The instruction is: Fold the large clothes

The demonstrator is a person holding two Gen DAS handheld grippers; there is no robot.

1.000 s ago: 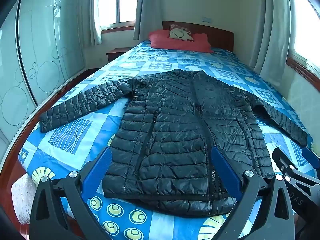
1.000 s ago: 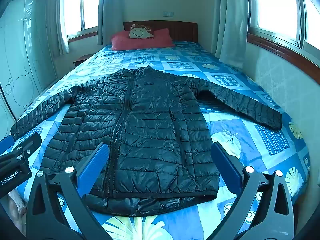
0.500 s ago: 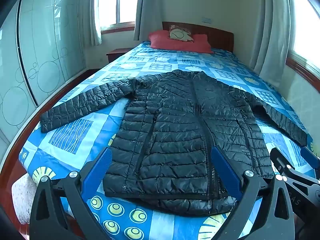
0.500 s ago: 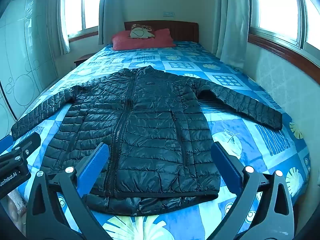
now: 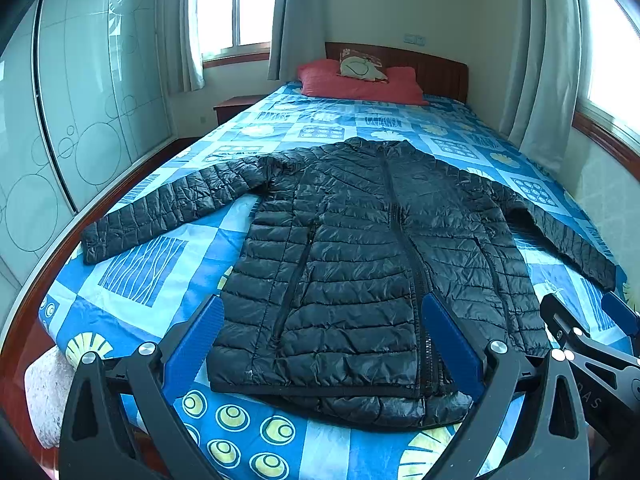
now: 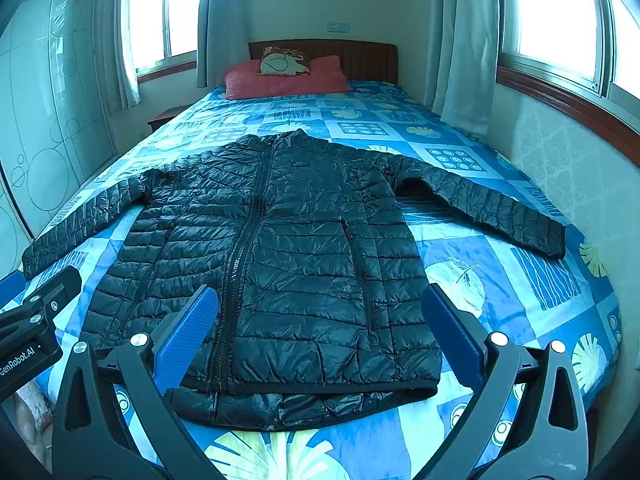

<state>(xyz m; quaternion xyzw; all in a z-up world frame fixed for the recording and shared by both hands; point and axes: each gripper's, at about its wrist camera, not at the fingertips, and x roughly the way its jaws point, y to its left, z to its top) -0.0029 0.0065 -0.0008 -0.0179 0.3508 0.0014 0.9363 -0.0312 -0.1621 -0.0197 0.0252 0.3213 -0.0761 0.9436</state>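
Daylit bedroom: blue patterned bed (image 5: 320, 136), wooden headboard (image 5: 436, 70), grey curtains (image 6: 460, 40), frosted wardrobe doors (image 5: 92, 92).

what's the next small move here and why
Probably bring the left gripper toward the left sleeve to fold it inward: the jacket lies flat, zipped, sleeves spread, and both the left and the right gripper hover open, holding nothing.
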